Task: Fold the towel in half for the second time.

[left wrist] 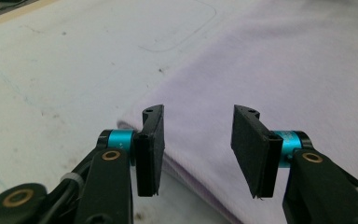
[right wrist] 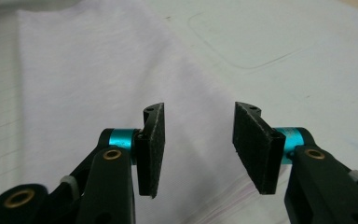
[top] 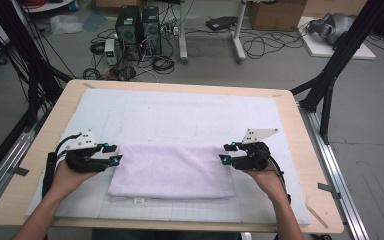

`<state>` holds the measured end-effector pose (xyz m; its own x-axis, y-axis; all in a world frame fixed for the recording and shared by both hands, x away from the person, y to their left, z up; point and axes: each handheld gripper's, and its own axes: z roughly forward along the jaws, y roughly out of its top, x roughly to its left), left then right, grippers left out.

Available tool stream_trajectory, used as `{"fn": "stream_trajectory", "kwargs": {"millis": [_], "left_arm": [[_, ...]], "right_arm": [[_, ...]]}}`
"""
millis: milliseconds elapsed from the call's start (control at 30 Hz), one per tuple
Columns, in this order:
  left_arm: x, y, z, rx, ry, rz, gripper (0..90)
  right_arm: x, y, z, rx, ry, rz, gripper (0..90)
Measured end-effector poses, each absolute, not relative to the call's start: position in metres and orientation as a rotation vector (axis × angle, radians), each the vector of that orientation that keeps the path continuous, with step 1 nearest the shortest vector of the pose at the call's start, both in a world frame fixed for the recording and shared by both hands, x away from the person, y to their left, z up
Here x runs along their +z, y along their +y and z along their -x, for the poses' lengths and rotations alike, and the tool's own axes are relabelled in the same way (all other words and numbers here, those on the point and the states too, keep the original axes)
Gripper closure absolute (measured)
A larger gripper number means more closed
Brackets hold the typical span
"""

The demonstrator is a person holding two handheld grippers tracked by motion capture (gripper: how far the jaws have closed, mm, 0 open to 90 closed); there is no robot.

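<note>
Between my fingers (left wrist: 151, 154) lies a folded towel (top: 172, 172), pale lilac cloth with a soft, matt nap. Ahead of them spreads a white mat (top: 180, 117), smooth and faintly speckled, over a desk (top: 300, 150) of pale matt wood. My finger pads look like rough black foam; behind them sit glossy teal metal collars and brass-coloured rivets.
</note>
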<state>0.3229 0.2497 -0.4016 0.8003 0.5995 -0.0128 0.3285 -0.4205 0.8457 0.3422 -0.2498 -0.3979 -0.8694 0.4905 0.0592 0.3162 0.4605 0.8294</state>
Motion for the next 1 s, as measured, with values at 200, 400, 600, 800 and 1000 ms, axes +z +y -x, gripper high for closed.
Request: {"fn": "stream_trajectory", "kwargs": {"millis": [200, 400, 600, 800, 1000], "left_arm": [[-0.399, 0.242, -0.346, 0.361, 0.707, -2.026, 51.5], [-0.407, 0.246, -0.359, 0.353, 0.770, -2.014, 51.5], [-0.413, 0.245, -0.364, 0.370, 0.777, -2.015, 51.6], [-0.419, 0.246, -0.370, 0.363, 0.808, -2.020, 50.5], [-0.435, 0.243, -0.380, 0.328, 0.861, -2.082, 49.5]], "right_arm": [[-0.394, -0.247, -0.364, 1.337, 2.509, -0.715, 51.9], [-0.400, -0.246, -0.375, 1.321, 2.501, -0.750, 48.9], [-0.408, -0.242, -0.379, 1.302, 2.516, -0.773, 46.3], [-0.417, -0.244, -0.381, 1.272, 2.516, -0.795, 44.3], [-0.427, -0.244, -0.389, 1.244, 2.546, -0.830, 44.0]]}}
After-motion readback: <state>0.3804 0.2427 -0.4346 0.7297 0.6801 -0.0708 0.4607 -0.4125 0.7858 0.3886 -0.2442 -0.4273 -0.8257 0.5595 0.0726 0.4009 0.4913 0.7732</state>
